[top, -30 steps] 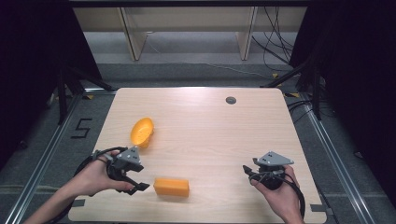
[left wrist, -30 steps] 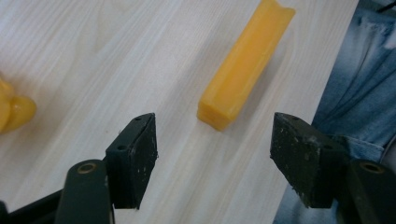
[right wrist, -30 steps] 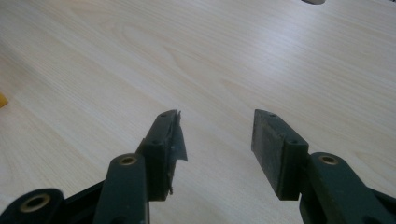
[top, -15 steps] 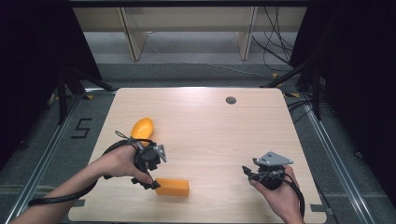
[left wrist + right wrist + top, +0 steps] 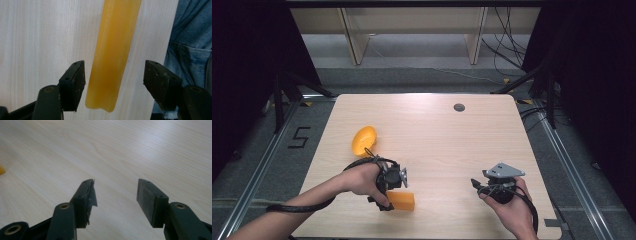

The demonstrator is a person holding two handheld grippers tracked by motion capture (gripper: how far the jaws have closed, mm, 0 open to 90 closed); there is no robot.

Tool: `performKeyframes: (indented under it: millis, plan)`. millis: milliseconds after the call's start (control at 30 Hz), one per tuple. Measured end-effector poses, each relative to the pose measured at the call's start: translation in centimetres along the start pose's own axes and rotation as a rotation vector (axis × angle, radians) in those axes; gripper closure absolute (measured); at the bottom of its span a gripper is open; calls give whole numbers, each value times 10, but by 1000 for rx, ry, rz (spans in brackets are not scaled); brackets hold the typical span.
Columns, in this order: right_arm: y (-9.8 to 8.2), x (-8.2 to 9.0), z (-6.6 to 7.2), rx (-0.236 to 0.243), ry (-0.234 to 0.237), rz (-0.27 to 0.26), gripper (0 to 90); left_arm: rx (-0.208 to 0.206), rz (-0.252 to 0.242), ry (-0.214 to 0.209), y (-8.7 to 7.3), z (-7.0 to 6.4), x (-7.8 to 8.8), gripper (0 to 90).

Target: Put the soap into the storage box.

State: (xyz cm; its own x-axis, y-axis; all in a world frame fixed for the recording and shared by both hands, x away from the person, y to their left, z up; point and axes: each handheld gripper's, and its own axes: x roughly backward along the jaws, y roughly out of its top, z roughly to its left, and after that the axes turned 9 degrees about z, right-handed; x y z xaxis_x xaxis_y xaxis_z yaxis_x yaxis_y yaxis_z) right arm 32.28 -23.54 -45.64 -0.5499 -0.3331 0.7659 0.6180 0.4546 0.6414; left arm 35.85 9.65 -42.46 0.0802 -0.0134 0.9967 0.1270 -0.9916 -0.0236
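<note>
The orange block [image 5: 113, 52] is lying flat on the table [image 5: 437, 140] near its front edge, its long axis running straight out between the open left claw [image 5: 113, 82]. The right claw [image 5: 477, 186], also gaping and empty, is sitting well apart from the block.

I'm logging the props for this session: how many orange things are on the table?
2. An orange block lies near the front edge, between the open jaws of the left gripper. A rounded orange piece sits farther back on the left.
</note>
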Motion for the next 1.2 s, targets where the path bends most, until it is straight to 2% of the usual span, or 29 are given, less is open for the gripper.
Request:
performKeyframes:
  millis: [133,233,333,433,567,600,700,733,800,867,900,933,1033,1067,1200]
  plan:
    - [0,0,0,8,3,1,480,-11,13,4,6,-1,-5,351]
    - [0,0,1,-16,4,4,478,-26,10,9,9,-1,-7,359]
    - [0,0,1,-15,7,8,477,-37,23,21,10,1,-10,373]
    - [0,-1,1,1,2,5,477,-40,31,8,11,2,-14,393]
    - [-1,-2,1,3,6,10,476,-54,40,21,14,3,-17,422]
    - [-1,-2,1,1,7,11,476,-47,44,10,14,2,-18,426]
    - [-1,-3,0,29,10,12,475,-36,53,1,16,3,-24,447]
    - [-1,-3,-1,32,11,13,475,-49,63,10,16,4,-24,456]
    - [-1,-3,0,17,14,11,474,-40,56,0,16,4,-26,481]
    - [-1,-1,2,-10,13,31,473,-56,64,8,17,5,-27,505]
    - [-1,-2,0,11,12,29,472,-60,64,10,18,5,-27,518]
    - [-1,-1,2,-12,15,38,472,-55,66,4,18,5,-28,526]
    - [-1,-2,2,-9,17,40,471,-60,70,10,19,4,-30,547]
    - [-1,-2,1,8,26,35,471,-56,68,16,19,4,-31,570]
    - [-1,-2,2,-10,20,41,470,-61,73,20,19,3,-31,577]
